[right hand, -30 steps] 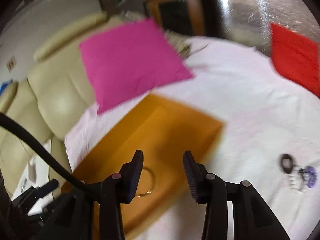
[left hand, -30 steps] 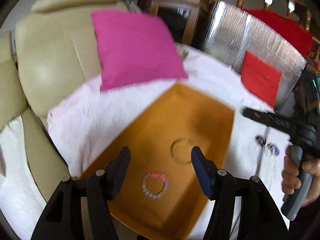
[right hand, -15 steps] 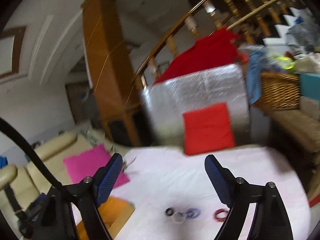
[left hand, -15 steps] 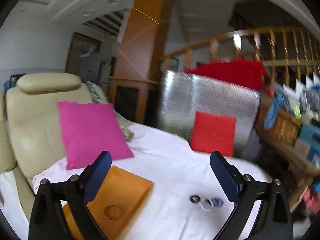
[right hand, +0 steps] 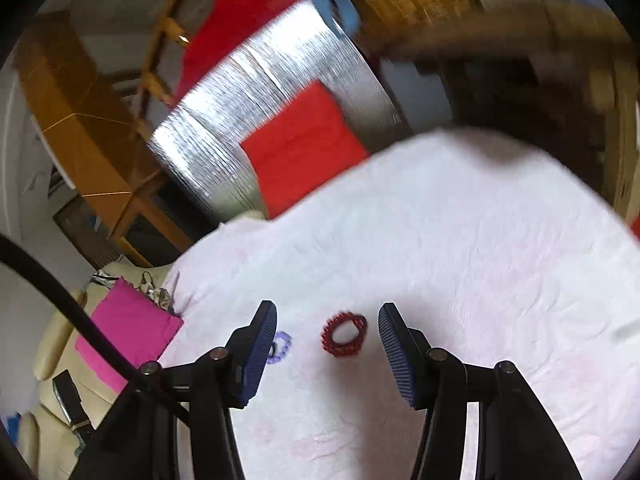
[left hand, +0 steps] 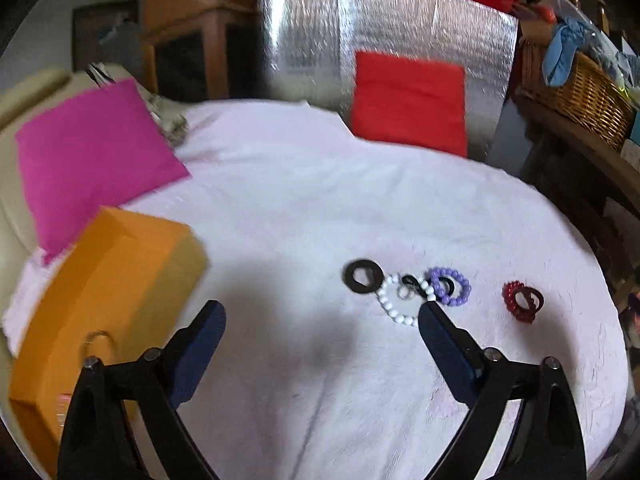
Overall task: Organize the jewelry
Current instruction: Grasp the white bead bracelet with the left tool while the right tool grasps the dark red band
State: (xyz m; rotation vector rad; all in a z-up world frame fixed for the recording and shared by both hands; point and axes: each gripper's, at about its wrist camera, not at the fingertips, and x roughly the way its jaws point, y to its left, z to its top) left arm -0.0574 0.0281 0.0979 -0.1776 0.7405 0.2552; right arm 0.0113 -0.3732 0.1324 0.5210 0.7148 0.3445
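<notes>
While our left gripper [left hand: 322, 314] hangs above the white cloth [left hand: 304, 200] with its jaws spread wide and nothing between them, the left wrist view lays out the whole job: an orange box [left hand: 116, 264] sits at the near left, with a thin ring [left hand: 97, 338] just visible inside it, and the loose pieces lie well apart from it on the right. From left to right these are a black ring [left hand: 363, 276], a white bead bracelet [left hand: 394, 304] with a small clasp tangled into it, a purple bead bracelet [left hand: 450, 286] touching that cluster, and a red coil band [left hand: 522, 300] lying a little apart on the far right. We judge the step to be fetching the next piece for the box. Turning to the right wrist view, our right gripper [right hand: 328, 330] is also wide open and empty, and the red coil band [right hand: 344, 334] lies framed between its fingers, so we take this as the target; the next move calls for lowering squarely over it and closing gently, since the coil looks springy and could slip. This view shows only a sliver of the purple bead bracelet [right hand: 282, 346] beside the left finger, and neither the box nor the other pieces, whereas the left view does not show the right gripper at all.
</notes>
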